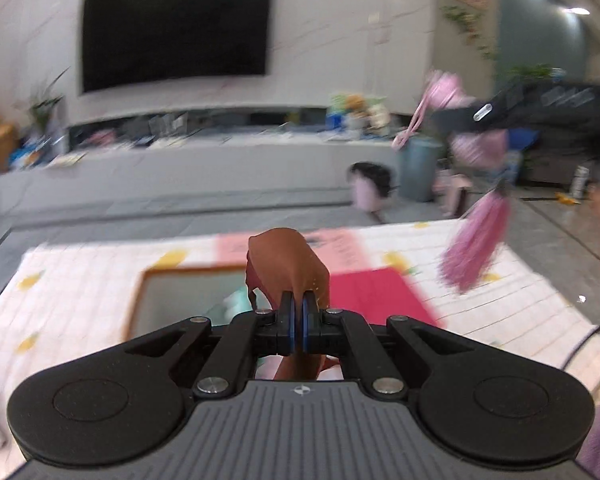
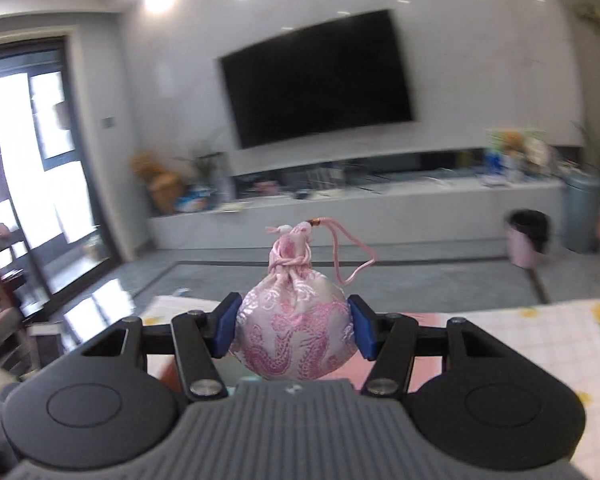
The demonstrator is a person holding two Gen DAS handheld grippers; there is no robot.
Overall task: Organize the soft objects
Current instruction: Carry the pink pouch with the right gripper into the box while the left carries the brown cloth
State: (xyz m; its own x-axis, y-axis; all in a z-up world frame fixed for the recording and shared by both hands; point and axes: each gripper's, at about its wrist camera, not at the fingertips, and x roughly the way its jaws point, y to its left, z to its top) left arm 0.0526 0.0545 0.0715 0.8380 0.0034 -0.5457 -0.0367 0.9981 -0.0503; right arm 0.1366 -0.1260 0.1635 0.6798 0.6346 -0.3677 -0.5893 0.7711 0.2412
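Left gripper (image 1: 299, 312) pinched on brown cloth (image 1: 288, 264), directly above tray (image 1: 140, 292), nearer of two. Right gripper (image 2: 294, 326) clamped on pouch (image 2: 294, 332), neck forward, raised right of tray; tassel (image 1: 476, 248) hangs.

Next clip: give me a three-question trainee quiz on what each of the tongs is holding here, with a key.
1. True or false: the left tongs are shut on a brown soft piece.
2. What do the right tongs hold? A) a green sponge B) a pink embroidered pouch C) nothing
3. Fill in: in the left wrist view, a pink ____ hangs below the pouch over the patterned tablecloth.

Key:
1. True; the pads pinch it.
2. B; the pink embroidered pouch sits between both blue pads.
3. tassel
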